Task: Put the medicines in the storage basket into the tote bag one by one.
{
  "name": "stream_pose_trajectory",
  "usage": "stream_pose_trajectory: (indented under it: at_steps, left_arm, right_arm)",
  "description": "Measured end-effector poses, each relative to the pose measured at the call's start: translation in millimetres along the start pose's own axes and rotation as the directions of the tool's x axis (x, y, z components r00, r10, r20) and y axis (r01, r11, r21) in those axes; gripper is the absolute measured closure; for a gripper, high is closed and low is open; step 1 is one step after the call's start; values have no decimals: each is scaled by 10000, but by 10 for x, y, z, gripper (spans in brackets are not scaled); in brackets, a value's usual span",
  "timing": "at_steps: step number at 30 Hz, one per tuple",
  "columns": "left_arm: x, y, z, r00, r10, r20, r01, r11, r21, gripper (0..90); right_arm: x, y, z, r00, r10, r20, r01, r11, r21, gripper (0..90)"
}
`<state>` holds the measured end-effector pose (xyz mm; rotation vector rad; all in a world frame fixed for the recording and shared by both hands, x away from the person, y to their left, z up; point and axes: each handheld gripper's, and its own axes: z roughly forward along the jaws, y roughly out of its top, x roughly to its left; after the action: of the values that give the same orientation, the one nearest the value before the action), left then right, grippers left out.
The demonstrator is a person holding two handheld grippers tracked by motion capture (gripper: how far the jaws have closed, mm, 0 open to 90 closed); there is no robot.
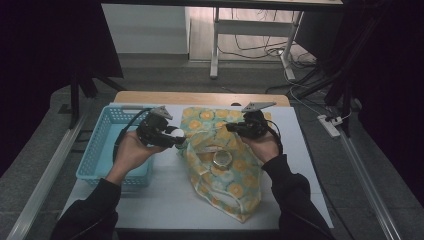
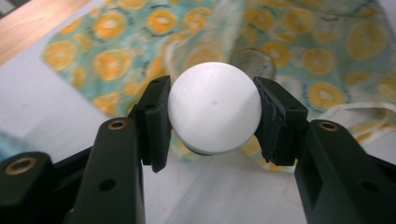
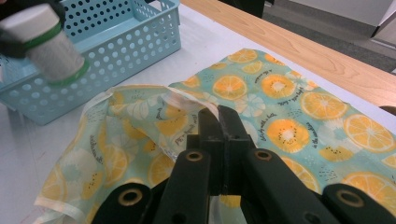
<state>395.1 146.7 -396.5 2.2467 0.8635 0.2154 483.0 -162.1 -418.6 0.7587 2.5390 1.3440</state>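
Observation:
A small bottle with a white round cap [image 2: 212, 107] and a green band [image 3: 51, 44] is clamped between the jaws of my left gripper [image 1: 176, 138]. It hangs just left of the mouth of a teal cloth bag printed with orange slices [image 1: 235, 185]. My right gripper [image 3: 219, 116] is shut and pinches the bag's upper cloth edge [image 1: 231, 127], holding it lifted. A round clear-topped jar [image 1: 221, 159] lies inside the bag's opening, and its rim [image 2: 254, 63] sits just behind the held bottle.
A light blue perforated basket [image 1: 107, 145] stands at the table's left, beside my left hand. The white table top [image 1: 165, 200] ends at a wooden strip [image 1: 200, 97] at the far side. A power strip and cables lie on the floor to the right.

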Motion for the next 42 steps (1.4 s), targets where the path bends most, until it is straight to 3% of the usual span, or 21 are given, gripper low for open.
stream_pose_trajectory:
  at_steps: [9, 20, 33, 42]
  left_arm:
    - [-234, 183, 295, 9959, 677, 596, -692, 9973, 238, 505]
    - [-411, 432, 731, 9885, 1260, 833, -1292, 9910, 343, 504]
    - [-465, 632, 1125, 9832, 1590, 894, -1612, 9868, 177, 504]
    - [-455, 669, 1337, 9799, 1861, 718, -1867, 9824, 23, 504]
  right_arm:
    - [-6, 5, -7, 10000, 12, 17, -12, 10000, -36, 900]
    - [0, 16, 14, 10000, 61, -16, -61, 10000, -11, 900]
    - [-15, 39, 5, 9999, 95, 85, -95, 10000, -30, 900]
    - [-62, 25, 7, 9995, 231, 211, -231, 9997, -29, 900]
